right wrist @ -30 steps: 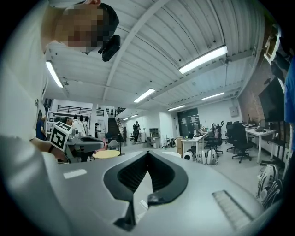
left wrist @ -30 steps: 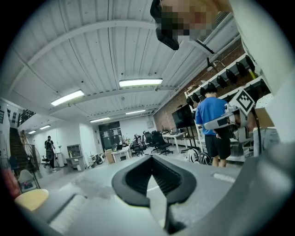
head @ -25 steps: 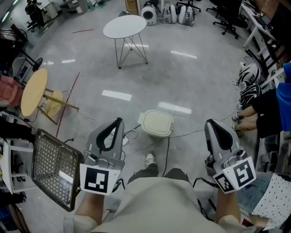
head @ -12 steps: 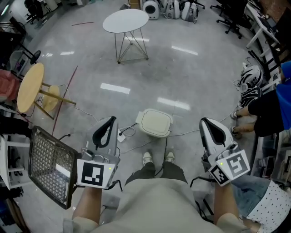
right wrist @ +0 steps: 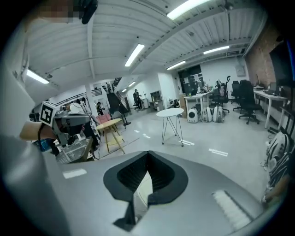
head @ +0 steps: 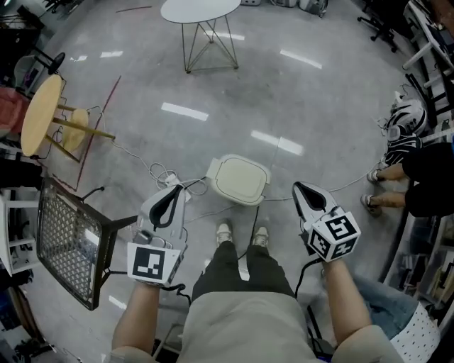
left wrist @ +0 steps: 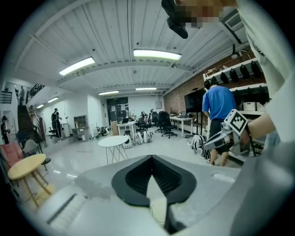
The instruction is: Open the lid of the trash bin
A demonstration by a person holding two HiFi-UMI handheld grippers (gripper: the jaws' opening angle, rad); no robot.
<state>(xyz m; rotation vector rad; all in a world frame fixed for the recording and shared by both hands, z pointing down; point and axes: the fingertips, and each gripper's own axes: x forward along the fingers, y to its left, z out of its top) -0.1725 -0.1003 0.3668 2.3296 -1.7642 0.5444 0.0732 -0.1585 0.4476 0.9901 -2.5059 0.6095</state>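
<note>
Stepped closer: the closed trash bin [head: 240, 180] now sits just beyond the feet. Left gripper [head: 179, 189] and right gripper [head: 298, 187] hover with jaws together, empty.

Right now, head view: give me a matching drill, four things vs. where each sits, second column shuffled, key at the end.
Things:
1. trash bin
2. white round table
3. wooden round table
4. wire mesh rack

Places or states in the head view:
A. top edge, far across the floor
B. lower left
C. centre, on the floor, closed
D. left edge, upper half

Pairs: 1-C, 2-A, 3-D, 4-B
</note>
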